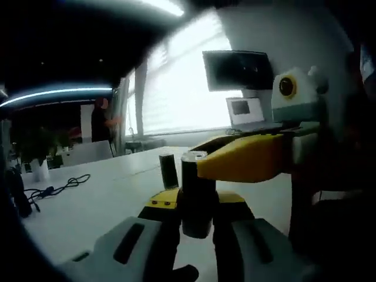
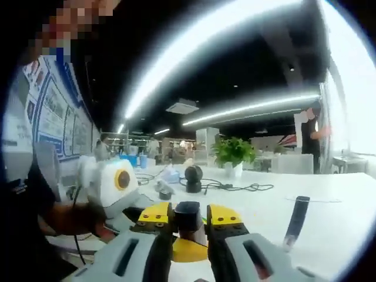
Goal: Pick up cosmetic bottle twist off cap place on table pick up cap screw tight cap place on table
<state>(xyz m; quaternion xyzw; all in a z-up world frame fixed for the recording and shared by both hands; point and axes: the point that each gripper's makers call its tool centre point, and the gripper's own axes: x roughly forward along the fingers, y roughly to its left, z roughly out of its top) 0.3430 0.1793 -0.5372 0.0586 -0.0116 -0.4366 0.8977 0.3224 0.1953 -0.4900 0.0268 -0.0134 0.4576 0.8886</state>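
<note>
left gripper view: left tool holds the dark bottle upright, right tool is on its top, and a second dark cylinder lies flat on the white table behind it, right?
Not quite. In the left gripper view the second dark cylinder stands upright on the white table, not flat. The rest holds: the left tool grips the dark bottle upright, with the right tool at its top.

Bottle (image 1: 197, 194): dark, smooth, semi-gloss body that looks like plastic, topped by a lighter, silvery rim with a metallic sheen. Cap (image 2: 188, 216): dark, smooth, faintly glossy plastic. Left gripper (image 1: 197, 220): matt grey plastic jaws with yellow plastic tips bearing black inserts. Right gripper (image 2: 188, 226): the same matt grey plastic with yellow tips; seen from the left gripper view, its shell is smooth yellow plastic with a pale grey housing. Table (image 1: 100, 194): smooth white top with a soft sheen. Cable (image 1: 56, 188): black, rubbery-looking sheath. Second small bottle (image 1: 168, 170): dark, glossy.
</note>
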